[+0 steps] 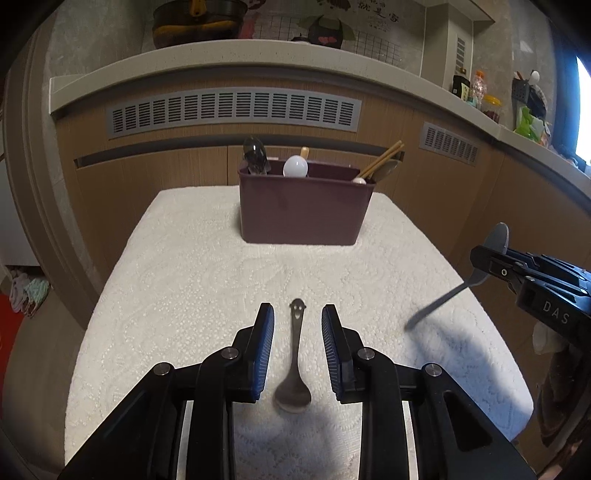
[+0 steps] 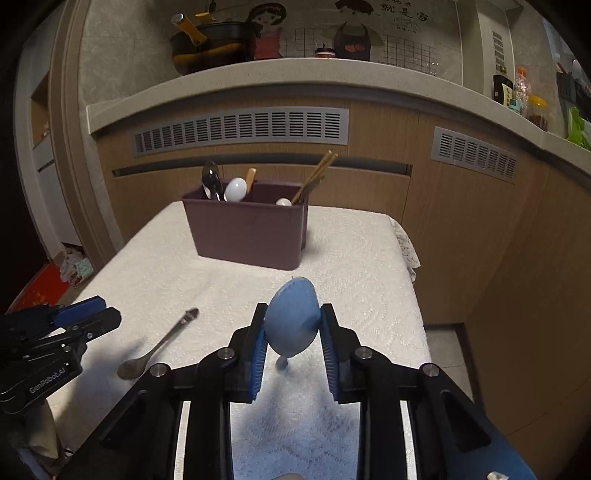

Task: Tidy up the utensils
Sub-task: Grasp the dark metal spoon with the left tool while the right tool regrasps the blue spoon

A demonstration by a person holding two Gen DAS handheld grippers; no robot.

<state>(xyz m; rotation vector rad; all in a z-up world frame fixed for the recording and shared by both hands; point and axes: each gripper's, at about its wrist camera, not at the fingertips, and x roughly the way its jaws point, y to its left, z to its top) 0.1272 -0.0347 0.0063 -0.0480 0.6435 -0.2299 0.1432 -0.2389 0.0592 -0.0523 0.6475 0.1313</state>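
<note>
The left claw (image 1: 297, 325) gaped astride the thin, stiff, slippery steel smiley-handled spoon (image 1: 294, 363); mid-handle seemed best. The right claw (image 2: 293, 325) pinched a light blue plastic spoon (image 2: 292, 317) by its bowl.

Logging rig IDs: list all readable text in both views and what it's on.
"DAS": on the right gripper body, cut off at the frame edge.
"GenRobot.AI": on the left gripper body.
Wall poster: Chinese characters, too blurred to read for certain.
Bottles on the counter: labels too small to read.
Holder, spoons, cloth: no text.
</note>
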